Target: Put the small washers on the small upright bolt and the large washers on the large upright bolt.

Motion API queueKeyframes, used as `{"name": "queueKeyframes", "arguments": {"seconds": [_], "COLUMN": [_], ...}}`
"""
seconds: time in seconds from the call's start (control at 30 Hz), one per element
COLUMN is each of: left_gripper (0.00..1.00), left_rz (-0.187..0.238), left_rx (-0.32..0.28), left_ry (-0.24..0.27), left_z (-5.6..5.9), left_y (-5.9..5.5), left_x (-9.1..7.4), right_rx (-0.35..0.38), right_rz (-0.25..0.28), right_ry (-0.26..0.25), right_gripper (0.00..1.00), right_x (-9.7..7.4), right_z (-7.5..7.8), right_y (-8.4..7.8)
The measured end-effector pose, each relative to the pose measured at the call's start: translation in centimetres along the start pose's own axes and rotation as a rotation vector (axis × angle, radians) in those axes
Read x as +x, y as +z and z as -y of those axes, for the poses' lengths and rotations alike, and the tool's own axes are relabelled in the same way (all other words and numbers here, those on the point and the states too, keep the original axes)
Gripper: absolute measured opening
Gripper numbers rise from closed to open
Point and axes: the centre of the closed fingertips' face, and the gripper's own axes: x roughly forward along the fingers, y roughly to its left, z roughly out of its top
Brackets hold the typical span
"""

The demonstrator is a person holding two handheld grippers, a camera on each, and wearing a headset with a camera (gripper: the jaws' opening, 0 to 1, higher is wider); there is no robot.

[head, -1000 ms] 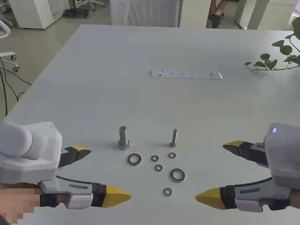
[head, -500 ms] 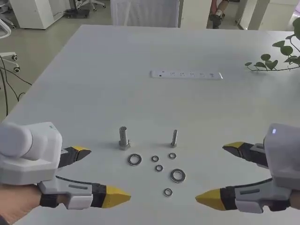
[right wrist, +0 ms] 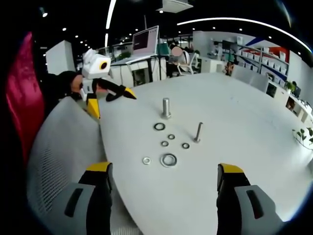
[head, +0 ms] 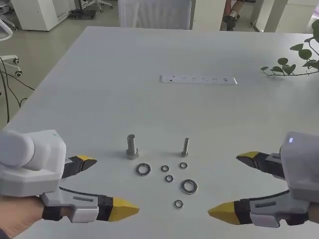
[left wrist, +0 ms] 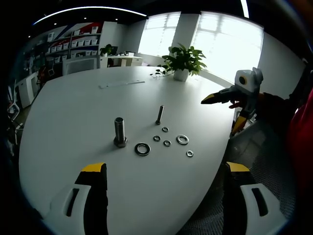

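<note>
No washer is on a bolt yet. Two large washers (head: 143, 169) and four small washers (head: 169, 178) lie loose on the counter (head: 149, 99), just nearer than the large bolt (head: 131, 146) at left and the small bolt (head: 185, 146) at right. The left claw (head: 115, 183) and right claw (head: 224, 184) hover near them, open and empty.

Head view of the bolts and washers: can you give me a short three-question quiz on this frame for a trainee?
1. Multiple choice: how many washers lie loose on the table? A four, B six, C eight.
2. True or false: in the head view the large bolt stands to the right of the small bolt.
3. Fill in: the left gripper and the right gripper both have their jaws ____ and hold nothing.

Key: 1 B. 2 False, it stands to the left. 3 open.
</note>
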Motion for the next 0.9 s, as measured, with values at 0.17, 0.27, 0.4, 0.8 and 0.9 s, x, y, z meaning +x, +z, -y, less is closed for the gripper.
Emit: {"name": "queueKeyframes", "arguments": {"seconds": [0.17,0.27,0.4,0.8,0.9], "left_gripper": [0.99,0.99,0.99,0.99,0.99], "left_rz": [0.003,0.003,0.003,0.007,0.007], "left_rx": [0.000,0.000,0.001,0.000,0.000], "left_ry": [0.002,0.001,0.002,-0.001,-0.002], "left_z": [0.05,0.07,0.08,0.09,0.09], "left_y": [0.05,0.01,-0.01,-0.05,-0.03], "left_x": [-0.13,-0.14,-0.12,-0.09,-0.06], "right_rx": [-0.002,-0.002,-0.005,-0.010,-0.014], "right_rz": [0.001,0.001,0.001,-0.007,-0.012], "right_ry": [0.001,0.002,0.003,0.005,0.005], "right_gripper": [0.89,0.89,0.89,0.88,0.87], "right_x": [-0.03,-0.04,-0.05,0.10,0.12], "right_z": [-0.10,-0.15,-0.15,-0.16,-0.07], "right_y": [0.07,0.01,0.00,0.04,0.02]}}
